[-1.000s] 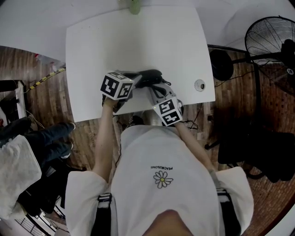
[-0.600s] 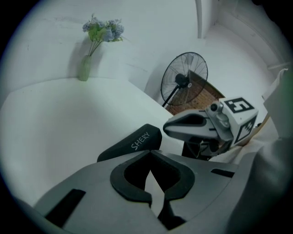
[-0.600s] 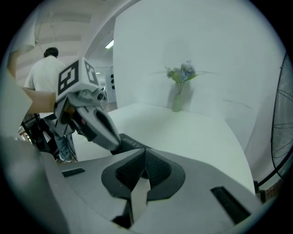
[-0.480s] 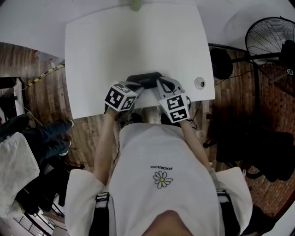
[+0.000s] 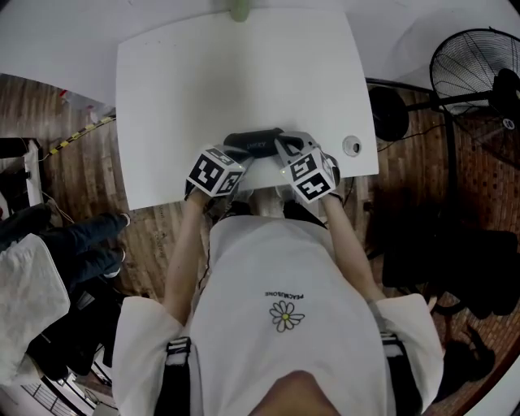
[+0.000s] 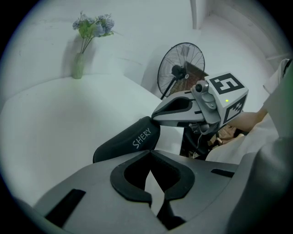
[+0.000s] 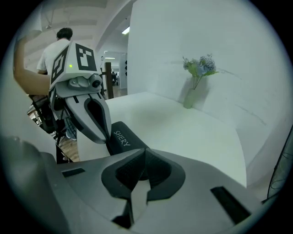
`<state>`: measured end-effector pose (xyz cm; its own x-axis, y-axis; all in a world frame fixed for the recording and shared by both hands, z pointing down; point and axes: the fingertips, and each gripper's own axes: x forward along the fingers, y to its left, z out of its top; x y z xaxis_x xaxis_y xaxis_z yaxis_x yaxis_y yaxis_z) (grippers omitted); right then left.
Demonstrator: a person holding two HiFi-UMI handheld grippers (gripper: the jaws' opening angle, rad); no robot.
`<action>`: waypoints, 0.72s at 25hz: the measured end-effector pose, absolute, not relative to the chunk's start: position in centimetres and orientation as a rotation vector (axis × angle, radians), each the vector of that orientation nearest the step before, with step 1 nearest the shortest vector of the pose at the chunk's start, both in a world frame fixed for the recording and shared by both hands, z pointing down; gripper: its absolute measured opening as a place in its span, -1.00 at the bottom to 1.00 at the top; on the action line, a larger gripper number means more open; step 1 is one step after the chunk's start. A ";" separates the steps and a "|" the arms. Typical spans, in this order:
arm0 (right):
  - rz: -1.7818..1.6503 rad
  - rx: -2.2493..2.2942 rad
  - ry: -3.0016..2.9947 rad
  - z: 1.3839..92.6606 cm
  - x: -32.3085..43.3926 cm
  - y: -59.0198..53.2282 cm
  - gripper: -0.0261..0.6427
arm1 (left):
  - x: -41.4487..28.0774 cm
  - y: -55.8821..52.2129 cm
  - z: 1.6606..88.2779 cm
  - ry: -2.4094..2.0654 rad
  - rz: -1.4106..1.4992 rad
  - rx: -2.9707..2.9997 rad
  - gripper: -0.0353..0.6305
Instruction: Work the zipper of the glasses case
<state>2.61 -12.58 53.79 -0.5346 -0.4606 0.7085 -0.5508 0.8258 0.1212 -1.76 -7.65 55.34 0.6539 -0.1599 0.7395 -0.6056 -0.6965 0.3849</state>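
Note:
The black glasses case [image 5: 254, 140] with white "SHERY" print lies near the front edge of the white table [image 5: 203, 73]. My left gripper [image 5: 236, 154] sits at its left end and my right gripper [image 5: 280, 147] at its right end, both pointing down at it. In the left gripper view the jaw tips [image 6: 149, 151] meet, with the case [image 6: 130, 139] just beyond them and nothing seen between them. In the right gripper view the jaw tips [image 7: 144, 150] also meet, right in front of the case [image 7: 121, 139]. No zipper pull shows in any view.
A vase of flowers [image 5: 237, 10] stands at the table's far edge. A round cable hole [image 5: 352, 148] is at the table's right front corner. A standing fan [image 5: 479, 73] is on the floor to the right. A person [image 7: 57, 50] stands in the background.
The left gripper has come down and toward the table's front edge to the case's left end. The right gripper has rolled and edged up to the case's right end. The case now lies flat.

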 end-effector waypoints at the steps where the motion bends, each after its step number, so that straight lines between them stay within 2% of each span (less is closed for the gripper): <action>1: 0.143 0.729 -2.220 53.8 2.6 -12.5 -0.90 | -1.8 -7.7 55.4 -0.590 0.928 2.245 -0.85; 18: 0.166 0.518 -2.190 54.0 -1.0 -10.2 -0.90 | -5.7 -11.3 55.7 -0.849 1.018 2.263 -0.85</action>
<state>-0.96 -10.15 53.96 -0.5471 -0.3071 0.7787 -0.4207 0.9051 0.0614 -5.72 -11.29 55.71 0.5228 -0.3294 0.7863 -0.7145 -0.6723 0.1934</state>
